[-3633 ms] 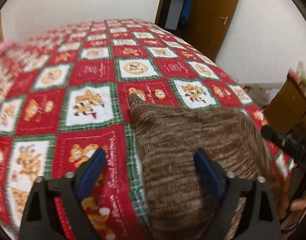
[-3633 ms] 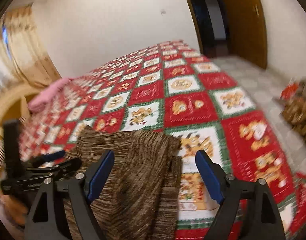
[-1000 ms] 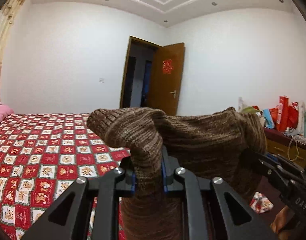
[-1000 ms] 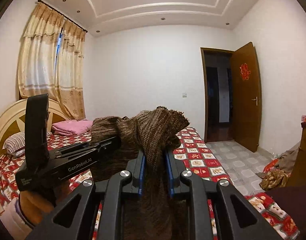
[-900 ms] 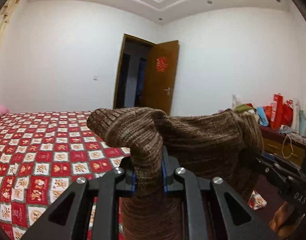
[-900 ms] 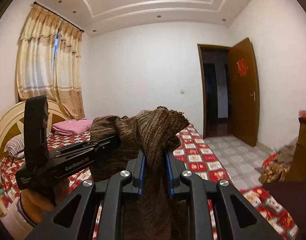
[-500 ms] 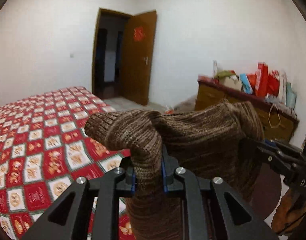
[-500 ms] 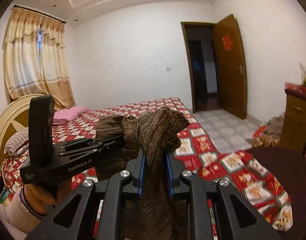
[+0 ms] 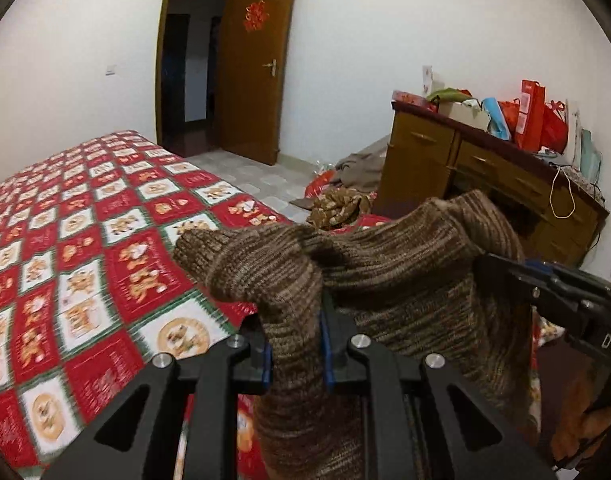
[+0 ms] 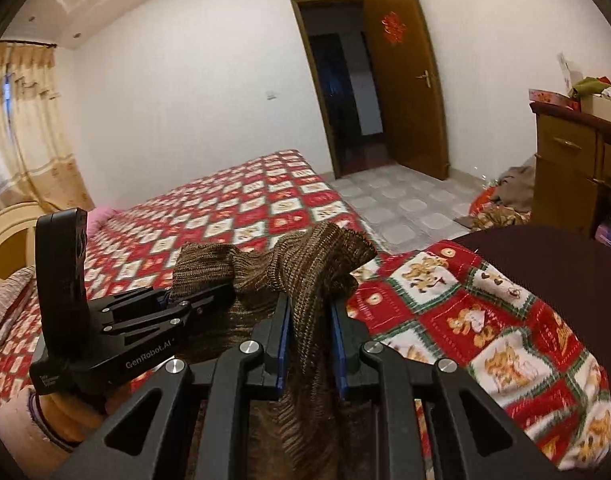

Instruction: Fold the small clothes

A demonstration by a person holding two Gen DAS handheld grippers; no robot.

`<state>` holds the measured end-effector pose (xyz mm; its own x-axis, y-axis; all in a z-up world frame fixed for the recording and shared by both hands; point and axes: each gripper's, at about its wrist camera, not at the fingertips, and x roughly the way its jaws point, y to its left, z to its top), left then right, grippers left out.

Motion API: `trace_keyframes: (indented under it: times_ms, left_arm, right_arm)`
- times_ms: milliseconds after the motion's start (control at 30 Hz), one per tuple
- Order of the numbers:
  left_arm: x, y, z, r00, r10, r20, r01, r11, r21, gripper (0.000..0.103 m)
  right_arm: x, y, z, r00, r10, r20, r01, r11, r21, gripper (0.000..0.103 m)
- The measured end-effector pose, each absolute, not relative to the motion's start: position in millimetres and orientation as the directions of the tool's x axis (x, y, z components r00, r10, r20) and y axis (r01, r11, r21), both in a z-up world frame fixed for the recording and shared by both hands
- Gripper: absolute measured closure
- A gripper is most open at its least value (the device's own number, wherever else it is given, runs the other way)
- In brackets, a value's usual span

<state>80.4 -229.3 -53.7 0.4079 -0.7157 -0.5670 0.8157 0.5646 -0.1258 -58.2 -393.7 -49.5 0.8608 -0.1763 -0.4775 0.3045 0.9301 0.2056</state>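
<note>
**Both my grippers pinch the brown knit, held up over the bed's near edge**

My left gripper (image 9: 293,344) is clamped on a bunched edge of the brown knitted garment (image 9: 385,280), blue pads pressed into the ribbed fabric from both sides. My right gripper (image 10: 308,336) pinches another part of the same garment (image 10: 305,264), its jaws nearly together with only the knit between them. The fabric hangs slack between the two grips and droops below the fingers, off the quilt.

In the right wrist view, my left hand (image 10: 65,408) wraps the other tool's handle at lower left, a pink sleeve cuff (image 10: 13,432) showing beside it.

Beneath and beyond the garment spreads the red, white and green patchwork quilt (image 9: 85,240) covering the bed, with a pink pillow (image 10: 101,214) near the headboard. Across the tiled floor (image 10: 401,204) stands an open wooden door (image 9: 257,80). A wooden dresser (image 9: 465,172) at right carries red gift bags (image 9: 533,116), with a heap of clothes (image 9: 337,206) on the floor beside it.
</note>
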Motion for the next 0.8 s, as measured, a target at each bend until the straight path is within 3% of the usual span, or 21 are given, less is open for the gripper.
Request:
trace_keyframes:
  times_ms: [267,367,500,567,600,733,800]
  left_arm:
    - [108,-255,-87,0.385,-0.731,-0.563,0.823,0.548,-0.150,0.083]
    - [124,-255,-106,0.366,-0.697,-0.616,0.793,0.580,-0.185,0.068]
    - [152,-238,-115,0.304,-0.712,-0.633,0.718,0.608,-0.339,0.029]
    - [165,-232,-115,0.289,-0.713,-0.638,0.684,0.620,-0.383,0.027]
    - [172,-230,-114,0.295,-0.704,-0.646,0.668,0.636,-0.387,0.027]
    - [179,-226,-99,0.405,-0.629,-0.664,0.633,0.717,-0.293,0.027]
    - [175,-229,-91,0.365,-0.650,-0.666,0.660,0.686,-0.307,0.027]
  right_arm:
    - [-17,-421,-75,0.802,-0.247,-0.544,0.353,0.931,0.098,0.085]
    - [-2,-432,-97,0.751,-0.246,-0.613,0.363,0.929,0.071,0.084]
    - [-4,-454,-117,0.699,-0.220,-0.680,0.414,0.900,0.135,0.075]
    - [-11,-464,-119,0.693,-0.215,-0.688,0.437,0.884,0.165,0.055]
    - [-14,-468,-119,0.693,-0.214,-0.688,0.445,0.878,0.175,0.052]
    - [-36,-476,-100,0.713,-0.251,-0.655,0.483,0.853,0.199,0.051]
    - [-42,-474,-89,0.739,-0.259,-0.622,0.472,0.858,0.203,0.051]
